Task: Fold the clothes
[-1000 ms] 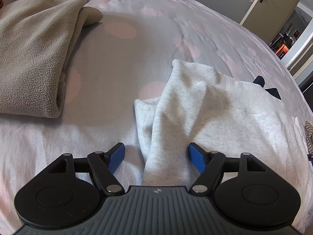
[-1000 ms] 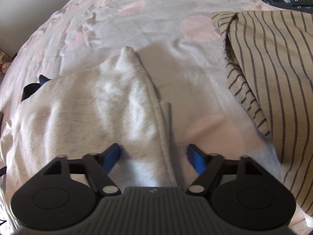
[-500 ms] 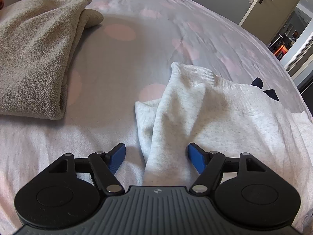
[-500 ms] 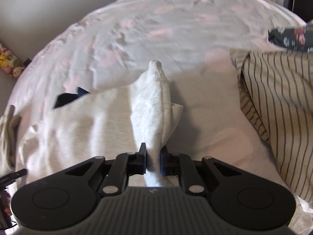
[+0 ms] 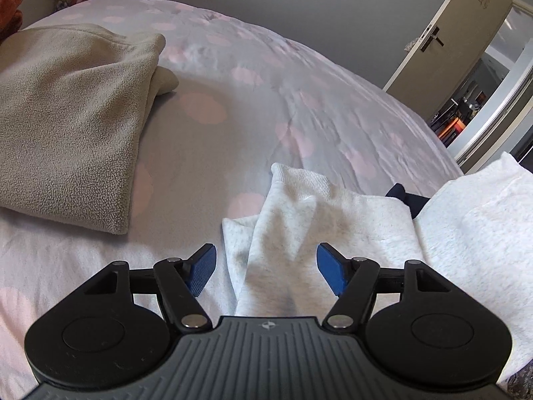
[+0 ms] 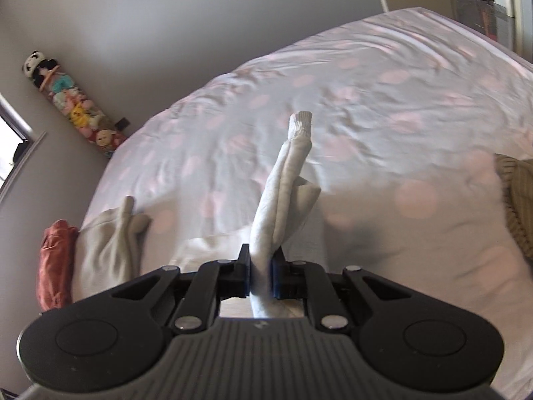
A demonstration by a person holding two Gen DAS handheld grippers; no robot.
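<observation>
A light grey sweatshirt [image 5: 333,220] lies on the bed. In the left wrist view its near sleeve [image 5: 276,250] runs between the blue pads of my left gripper [image 5: 266,268], which is open around it. My right gripper [image 6: 261,275] is shut on the other sleeve [image 6: 286,193] and holds it up off the bed, cuff pointing away. That lifted part also shows at the right in the left wrist view [image 5: 483,206].
A folded beige fleece [image 5: 66,120] lies at the left on the pink-spotted bedspread [image 5: 266,100]; it also shows in the right wrist view [image 6: 110,246] beside a rust-red garment [image 6: 55,266]. A tan striped garment [image 6: 516,200] lies at the right. A door [image 5: 449,43] stands beyond the bed.
My right gripper shut on the sleeve and has lifted it up off the bed. My left gripper stayed open around the near sleeve and tilted up a little.
</observation>
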